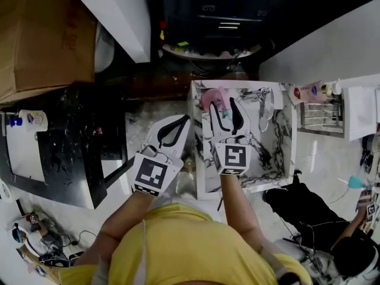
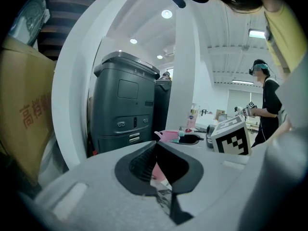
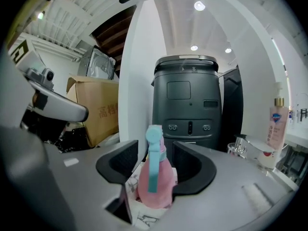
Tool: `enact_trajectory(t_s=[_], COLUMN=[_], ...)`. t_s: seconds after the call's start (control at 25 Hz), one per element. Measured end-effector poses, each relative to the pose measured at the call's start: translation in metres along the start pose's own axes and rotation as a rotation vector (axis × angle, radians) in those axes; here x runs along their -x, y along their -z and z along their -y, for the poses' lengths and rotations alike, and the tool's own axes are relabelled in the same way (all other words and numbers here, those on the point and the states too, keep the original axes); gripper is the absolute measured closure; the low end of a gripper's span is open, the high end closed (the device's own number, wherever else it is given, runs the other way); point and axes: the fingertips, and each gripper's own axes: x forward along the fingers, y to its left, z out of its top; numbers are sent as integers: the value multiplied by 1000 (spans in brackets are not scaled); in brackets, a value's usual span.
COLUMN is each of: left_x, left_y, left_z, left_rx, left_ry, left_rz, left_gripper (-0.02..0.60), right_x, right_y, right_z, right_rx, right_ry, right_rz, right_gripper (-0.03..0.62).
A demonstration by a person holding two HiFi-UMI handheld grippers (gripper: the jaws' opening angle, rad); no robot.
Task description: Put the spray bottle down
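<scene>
A pink spray bottle (image 3: 156, 182) with a teal trigger stands upright on the white marble tabletop (image 1: 273, 153). My right gripper (image 3: 155, 146) is open around it, one black jaw on each side, and a gap shows beside the bottle. In the head view the bottle (image 1: 215, 101) sits at the tabletop's far left part, between the right gripper's (image 1: 224, 108) fingers. My left gripper (image 1: 184, 120) hovers just left of the table, shut, its tips meeting on nothing. The left gripper view shows its closed jaws (image 2: 155, 146), and the bottle (image 2: 168, 135) beyond them.
A tall dark grey bin (image 3: 190, 100) and a white pillar (image 3: 137, 71) stand behind the table. A cardboard box (image 1: 41, 34) sits at the far left above a black counter (image 1: 65, 141). A pump bottle (image 3: 278, 119) and glassware stand at the right. Another person (image 2: 263, 100) is further off.
</scene>
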Motion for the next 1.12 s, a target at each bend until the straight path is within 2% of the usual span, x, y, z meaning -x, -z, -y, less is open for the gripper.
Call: enact_trajectory(t_s=[0.12,0.4,0.48,0.6,0.72,0.88,1.12], left_x=[9,32,40,55,71,90,102], left_y=[0,-9,-11,-15,-18,-27,-45], left_z=[9,30,40,59,76,94,116], left_rx=[-1,-17,-21,-31,-42,-49,-50], left_ry=[-6,-24,-27,-37,-54,-68,-57], left_rz=[2,39,50,70,89,119,168], left_gripper=[581,581,581,581,581,581,581], right_x=[11,48,64,94,124,161,205], right_y=[3,3,1,-5,-19,-43,-79], right_z=[-1,-1,-3,-5,-7,-10,-6], right_rx=[0,-27,-52,-82,-76,-76,-22], right_ry=[5,25,30,33,35,36,68], right_rz=[-17,-31,-29,-6,21,62,125], right_gripper=[361,371,393,535,594,594,594])
